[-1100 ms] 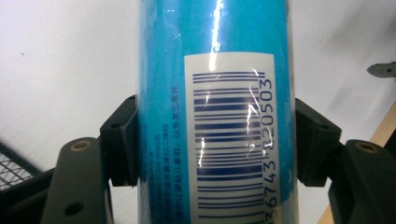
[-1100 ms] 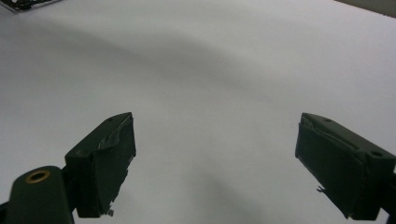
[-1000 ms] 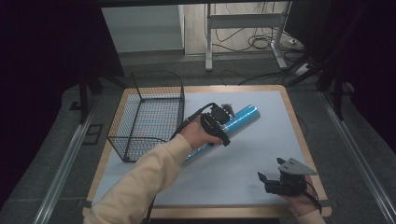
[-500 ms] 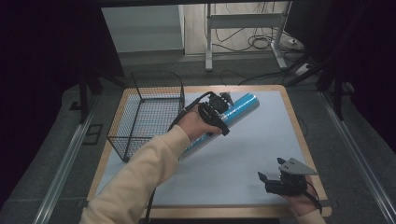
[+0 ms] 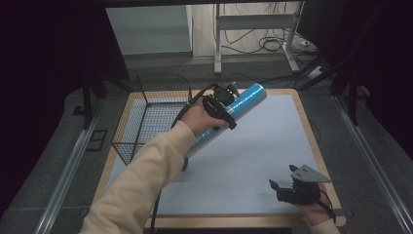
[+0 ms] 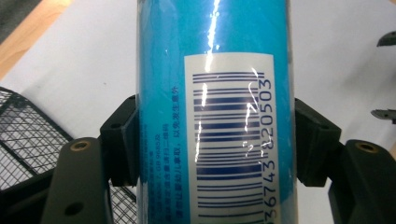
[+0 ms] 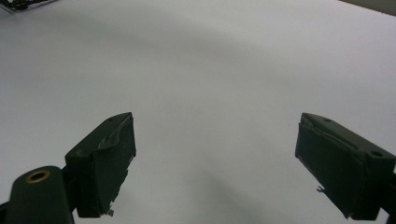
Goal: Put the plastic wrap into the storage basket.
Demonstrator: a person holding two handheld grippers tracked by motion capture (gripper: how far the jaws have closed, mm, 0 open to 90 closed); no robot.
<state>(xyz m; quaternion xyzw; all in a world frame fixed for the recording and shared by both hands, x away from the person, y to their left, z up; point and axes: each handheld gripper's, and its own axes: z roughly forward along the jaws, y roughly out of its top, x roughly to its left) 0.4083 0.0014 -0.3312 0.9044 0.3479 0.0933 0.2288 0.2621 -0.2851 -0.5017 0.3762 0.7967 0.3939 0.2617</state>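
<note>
Held thing: the blue tube (image 5: 233, 114) — a long cylinder with a barcode label, seen close in my left gripper view (image 6: 212, 107).
Left jaws: my left gripper (image 5: 220, 105) is clenched on the tube, one black pad on each side of its round body, the label facing the camera.
Where the tube is: upper middle of the high view, off the white table sheet (image 5: 253, 161), in the air over the sheet's upper left part.
Long axis: slanted in the high view — its high end points to the upper right of the frame, its low end runs down-left behind my left hand (image 5: 197, 119) and sleeve.
Grip point: about the upper third of the tube, so more of its length hangs below my jaws than above; I judge it could swing if I turn fast.
Basket: the black wire basket (image 5: 146, 122) stands just left of the tube, at the sheet's left edge, its open top upward.
The relation that counts: the basket lies left of my jaws, and the tube's low end is the nearer end to it — I judge that end would go in first.
Nearer hand: my left, by far.
Right jaws: my right gripper (image 5: 287, 187) sits at the lower right of the high view, jaws spread wide and empty over bare sheet (image 7: 210, 70), well apart from the tube.
</note>
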